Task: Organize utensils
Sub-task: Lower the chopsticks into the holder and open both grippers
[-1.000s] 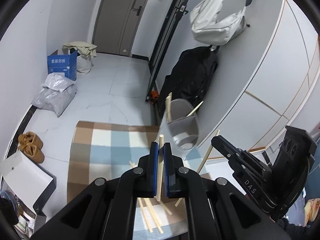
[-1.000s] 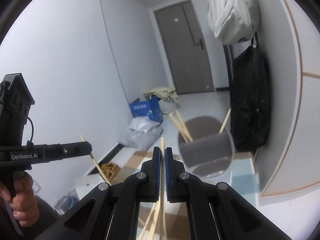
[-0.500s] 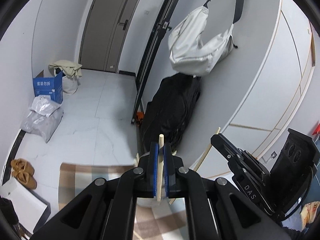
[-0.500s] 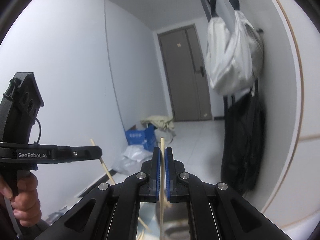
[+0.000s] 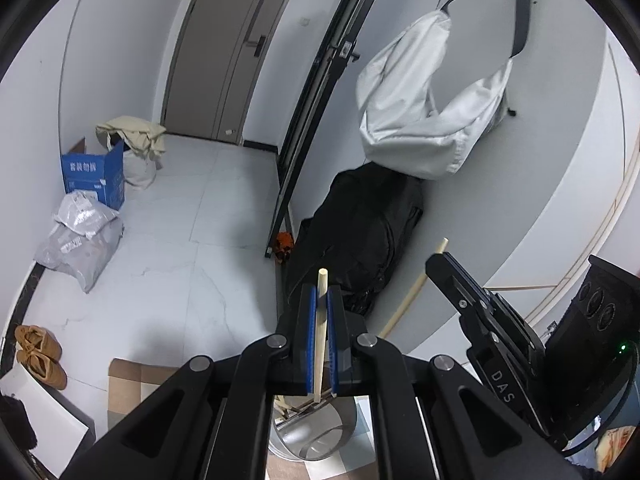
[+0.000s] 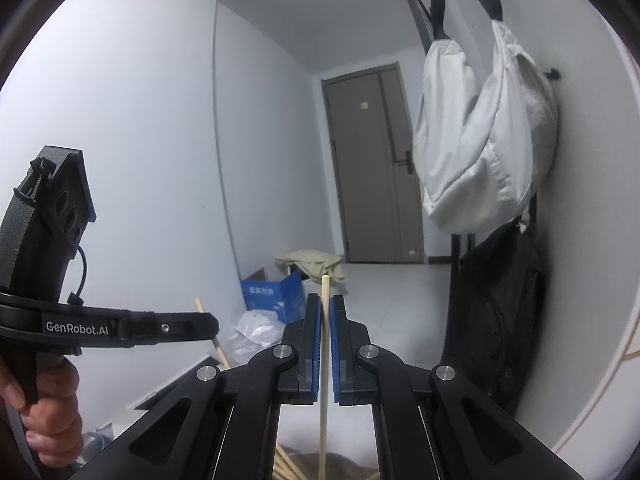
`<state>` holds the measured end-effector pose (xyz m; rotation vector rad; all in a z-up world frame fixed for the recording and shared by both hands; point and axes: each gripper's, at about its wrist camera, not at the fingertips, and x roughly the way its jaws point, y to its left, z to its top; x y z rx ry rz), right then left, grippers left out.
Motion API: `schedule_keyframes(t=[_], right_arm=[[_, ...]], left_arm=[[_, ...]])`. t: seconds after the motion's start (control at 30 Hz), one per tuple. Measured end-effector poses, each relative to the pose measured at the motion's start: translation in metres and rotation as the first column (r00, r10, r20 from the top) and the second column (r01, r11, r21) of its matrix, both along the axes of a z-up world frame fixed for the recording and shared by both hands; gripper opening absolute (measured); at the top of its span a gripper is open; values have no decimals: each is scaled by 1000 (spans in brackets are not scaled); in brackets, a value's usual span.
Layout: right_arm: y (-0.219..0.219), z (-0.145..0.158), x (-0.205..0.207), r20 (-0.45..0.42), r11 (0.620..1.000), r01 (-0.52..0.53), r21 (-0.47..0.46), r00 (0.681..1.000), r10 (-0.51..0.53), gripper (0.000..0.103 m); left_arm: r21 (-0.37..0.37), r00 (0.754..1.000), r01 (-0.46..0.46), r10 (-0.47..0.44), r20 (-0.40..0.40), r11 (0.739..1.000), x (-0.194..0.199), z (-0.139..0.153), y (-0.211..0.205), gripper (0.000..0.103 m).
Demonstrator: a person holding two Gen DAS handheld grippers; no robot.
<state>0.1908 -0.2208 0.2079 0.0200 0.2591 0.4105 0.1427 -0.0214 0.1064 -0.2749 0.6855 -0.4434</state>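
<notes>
One wooden chopstick [image 5: 320, 336] is clamped between the blue pads of the left gripper [image 5: 319, 300], its blunt end standing above the jaws and its lower tip hanging over the mouth of a grey utensil cup [image 5: 316, 436], which shows below the gripper on a checked cloth [image 5: 120, 384] over the bench. A second chopstick [image 6: 324, 360] is clamped upright in the right gripper [image 6: 326, 304], whose jaws are likewise pressed together on the thin stick.

The task is judged to be partly done: sticks are already seen leaning inside the cup (how many cannot be told), two are held in the air and have not yet been dropped in, and more loose chopsticks [image 6: 286, 462] are seen lying below in the right wrist view. Those are taken to be what is left.

As for writing, "DAS" is read on the side of the right gripper as it appears in the left wrist view, and "GenRobot.AI" on the left gripper's arm in the right wrist view, where a hand [image 6: 44, 416] is wrapped around its handle. White Chinese characters are printed on a blue cardboard box [image 5: 94, 178] on the tiled floor, too small to be read with certainty. Beyond it, a pale sling bag [image 5: 428, 120] is hung on the wall.
</notes>
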Motion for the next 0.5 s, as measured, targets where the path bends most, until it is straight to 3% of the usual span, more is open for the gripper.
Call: schedule_keyframes(t=[0.5], right_arm=[[11, -46, 17, -62, 996, -44, -76, 997, 39, 3]], left_arm=[[49, 999, 10, -8, -38, 999, 13, -24, -7, 1]])
